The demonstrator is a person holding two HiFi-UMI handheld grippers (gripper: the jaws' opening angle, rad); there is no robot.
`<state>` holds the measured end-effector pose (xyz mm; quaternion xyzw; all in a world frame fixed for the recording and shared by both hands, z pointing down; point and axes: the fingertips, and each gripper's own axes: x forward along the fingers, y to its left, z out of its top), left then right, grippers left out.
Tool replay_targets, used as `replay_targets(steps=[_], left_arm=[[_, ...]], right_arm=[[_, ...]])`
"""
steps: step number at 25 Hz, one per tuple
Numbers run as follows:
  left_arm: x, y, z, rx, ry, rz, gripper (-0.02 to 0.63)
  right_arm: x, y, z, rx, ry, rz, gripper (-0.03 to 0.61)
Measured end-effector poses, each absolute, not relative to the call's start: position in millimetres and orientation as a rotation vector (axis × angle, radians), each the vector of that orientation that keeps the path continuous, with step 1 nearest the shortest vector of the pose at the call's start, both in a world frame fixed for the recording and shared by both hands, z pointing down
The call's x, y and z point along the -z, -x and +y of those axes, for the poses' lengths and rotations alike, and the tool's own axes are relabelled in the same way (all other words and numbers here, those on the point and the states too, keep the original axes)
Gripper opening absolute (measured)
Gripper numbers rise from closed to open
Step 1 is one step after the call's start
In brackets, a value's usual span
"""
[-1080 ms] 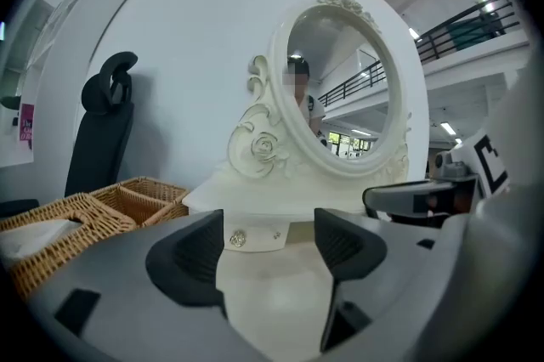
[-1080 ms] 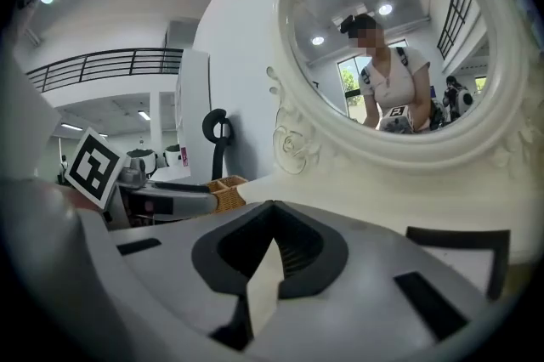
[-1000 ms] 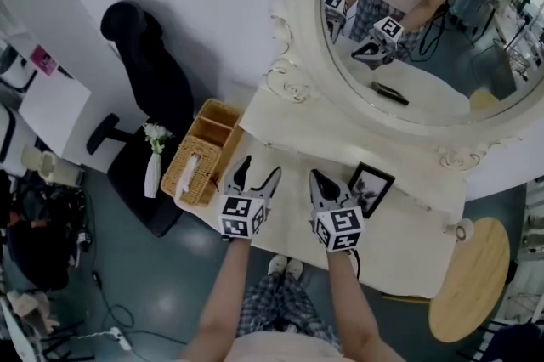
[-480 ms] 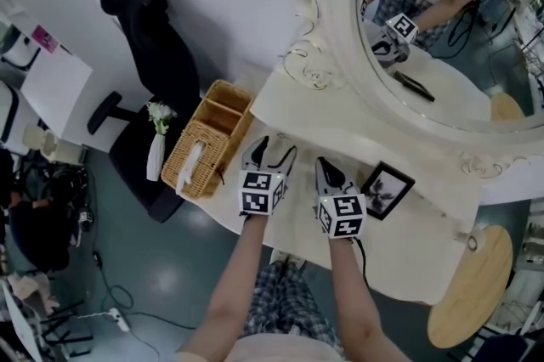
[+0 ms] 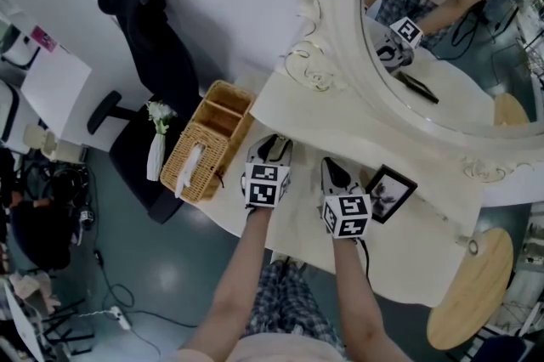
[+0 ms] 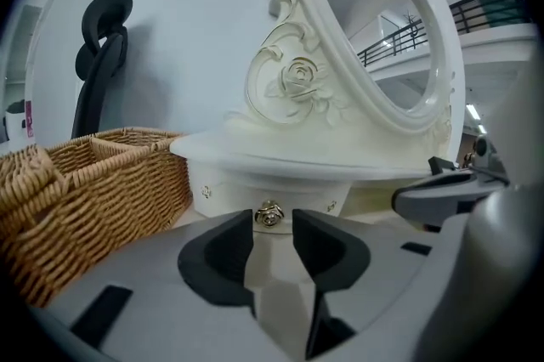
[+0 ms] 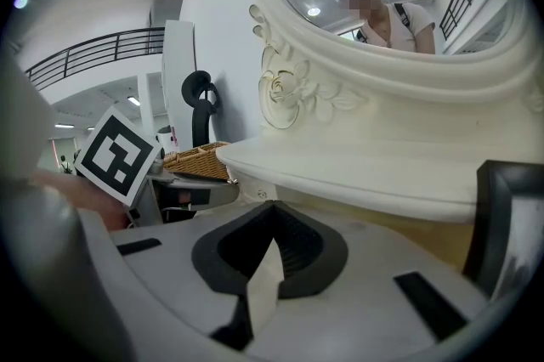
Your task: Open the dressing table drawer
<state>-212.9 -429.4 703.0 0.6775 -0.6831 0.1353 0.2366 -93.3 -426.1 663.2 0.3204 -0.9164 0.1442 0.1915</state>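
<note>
The cream dressing table (image 5: 408, 243) carries a small drawer (image 6: 246, 189) under the mirror's shelf, with a brass knob (image 6: 269, 215) on its front. My left gripper (image 6: 273, 226) points straight at that knob. Its jaws are closing, and the knob sits just past the tips in the narrow gap, with no pad pressing on it. In the head view the left gripper (image 5: 274, 144) is at the shelf's front edge beside the basket. My right gripper (image 5: 331, 166) (image 7: 272, 212) rests to its right over the tabletop, shut and holding nothing.
A wicker basket (image 5: 206, 149) with tissues stands at the table's left end, close to the left gripper. A black picture frame (image 5: 390, 192) leans right of the right gripper. The oval mirror (image 5: 442, 29) rises behind. A black chair (image 5: 153, 71) and a round wooden stool (image 5: 467, 292) flank the table.
Both grippers have sunk and moved forward to the shelf's front. The left jaws have gone from wide apart to a narrow gap. The right gripper stays shut.
</note>
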Motion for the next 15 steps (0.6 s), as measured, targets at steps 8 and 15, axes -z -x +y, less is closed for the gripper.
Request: replay_targets(steps=[8, 15], left_arm=[[-702.3, 213.3, -431.6, -0.417, -1.833, -1.868, 0.12], [-702.3, 212.7, -430.4, -0.427, -1.838, -1.861, 0.11]], right_arm=[[-663.3, 92.1, -427.3, -0.412, -0.902, -2.573, 0.017], [-662.6, 87.5, -425.8, -0.415, -0.908, -2.569, 0.017]])
